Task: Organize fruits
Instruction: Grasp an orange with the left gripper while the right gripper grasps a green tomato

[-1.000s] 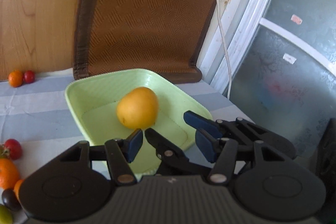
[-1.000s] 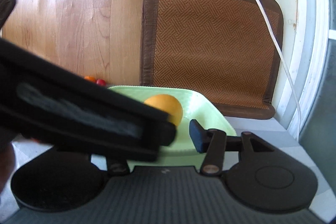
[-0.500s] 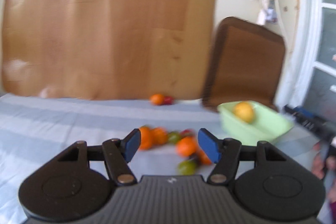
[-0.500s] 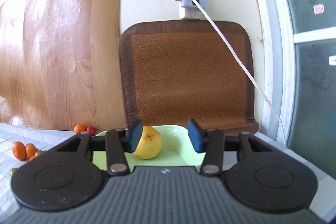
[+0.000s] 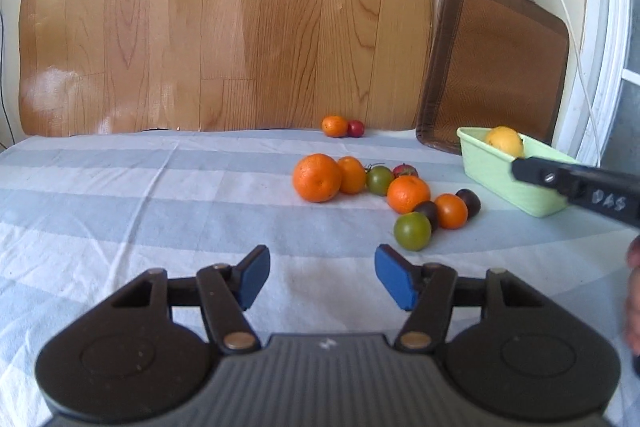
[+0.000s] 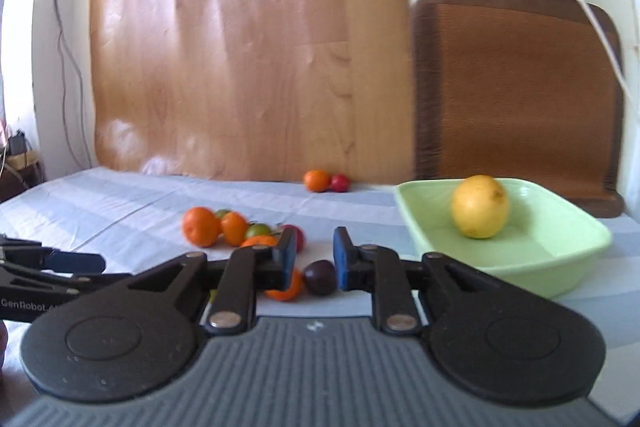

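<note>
A heap of fruit lies on the striped cloth: a big orange [image 5: 317, 177], smaller oranges, green tomatoes [image 5: 412, 231], dark plums and a strawberry. A pale green tray [image 5: 496, 167] at the right holds one yellow citrus fruit [image 5: 505, 141]. My left gripper [image 5: 320, 277] hovers short of the heap, jaws closing with nothing between them. My right gripper [image 6: 314, 259] is shut and holds nothing; a dark plum [image 6: 319, 277] lies on the cloth beyond its tips. The tray [image 6: 560, 259] and the yellow fruit [image 6: 480, 207] are to its right.
A small orange [image 5: 335, 126] and a red fruit [image 5: 355, 128] sit by the wooden board [image 5: 240, 19] at the back. A brown woven mat [image 5: 496, 75] leans behind the tray. A white cable [image 5: 568, 27] hangs down the wall. A person's hand [image 5: 634, 291] shows at the right edge.
The left gripper swung away from the tray to face the fruit heap. The right gripper turned left toward the heap and its jaws went from open to shut.
</note>
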